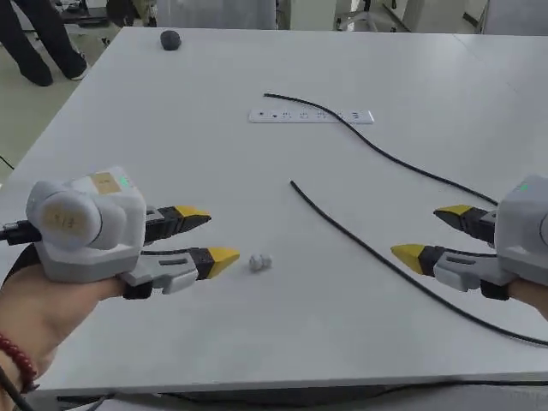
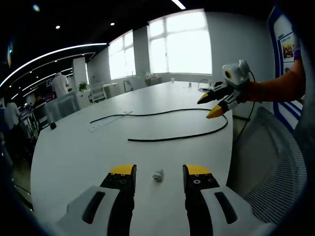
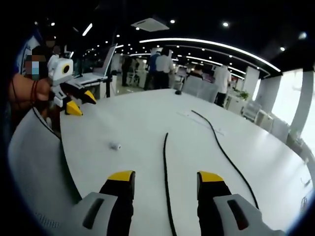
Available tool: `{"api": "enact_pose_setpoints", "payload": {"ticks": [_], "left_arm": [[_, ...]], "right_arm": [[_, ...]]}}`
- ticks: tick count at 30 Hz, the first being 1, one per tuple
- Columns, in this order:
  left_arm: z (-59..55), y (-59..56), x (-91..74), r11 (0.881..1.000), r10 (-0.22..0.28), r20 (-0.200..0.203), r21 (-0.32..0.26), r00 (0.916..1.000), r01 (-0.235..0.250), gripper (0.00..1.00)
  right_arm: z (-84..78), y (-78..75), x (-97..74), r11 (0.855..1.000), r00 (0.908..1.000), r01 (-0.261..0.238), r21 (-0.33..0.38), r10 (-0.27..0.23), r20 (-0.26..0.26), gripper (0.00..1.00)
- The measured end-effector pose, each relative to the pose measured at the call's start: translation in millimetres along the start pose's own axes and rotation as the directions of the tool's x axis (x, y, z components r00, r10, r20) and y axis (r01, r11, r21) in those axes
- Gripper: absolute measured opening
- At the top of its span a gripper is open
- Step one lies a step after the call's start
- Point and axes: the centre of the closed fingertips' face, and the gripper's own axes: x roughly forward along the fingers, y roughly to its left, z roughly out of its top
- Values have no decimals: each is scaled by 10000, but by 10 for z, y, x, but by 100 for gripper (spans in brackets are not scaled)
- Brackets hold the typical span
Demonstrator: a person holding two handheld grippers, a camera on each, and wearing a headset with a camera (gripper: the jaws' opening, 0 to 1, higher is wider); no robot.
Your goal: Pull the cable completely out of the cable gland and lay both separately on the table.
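Observation:
A small white cable gland [image 1: 260, 262] lies alone on the white table, just right of my left gripper [image 1: 208, 235], which is open with nothing between its jaws. In the left gripper view the gland [image 2: 157, 175] sits a little ahead of the gap of that gripper [image 2: 159, 172]. A black cable [image 1: 377, 253] lies loose on the table, running diagonally from the middle to the right edge, apart from the gland. My right gripper [image 1: 431, 232] hovers open just right of the cable. In the right gripper view the cable [image 3: 166, 182] runs between the open jaws of the gripper [image 3: 165, 177], and the gland [image 3: 115, 146] lies left.
A second black cable [image 1: 385, 155] leads from a white power strip [image 1: 310, 116] to the right. A dark round object [image 1: 170, 39] sits at the far left of the table [image 1: 214, 154]. People stand beyond the table's far corner.

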Motion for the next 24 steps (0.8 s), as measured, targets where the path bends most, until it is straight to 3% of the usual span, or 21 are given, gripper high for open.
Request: {"api": "enact_pose_setpoints", "payload": {"ticks": [9, 11, 13, 17, 24], "left_arm": [[-34, 12, -121, 9975, 562, 134, -439, 9983, -556, 43], [-49, 25, -133, 9956, 795, 69, -503, 9968, -790, 43], [-66, 16, -138, 9937, 916, 17, -653, 9958, -913, 43], [-122, -23, -116, 9916, 1079, -208, -700, 9939, -1091, 42], [-182, -71, -33, 9889, 1203, -395, -824, 9919, -1232, 41]], "right_arm": [[-102, 68, -223, 9965, 9989, 354, 756, -375, 267, 55], [-116, 90, -249, 9887, 9981, 398, 1447, -462, 410, 57], [-151, 107, -261, 9860, 9984, 394, 1620, -456, 346, 58], [-199, 152, -256, 9875, 9983, 483, 1499, -527, 250, 57], [-165, 89, -240, 9856, 9958, 850, 1460, -888, 198, 56]]}}
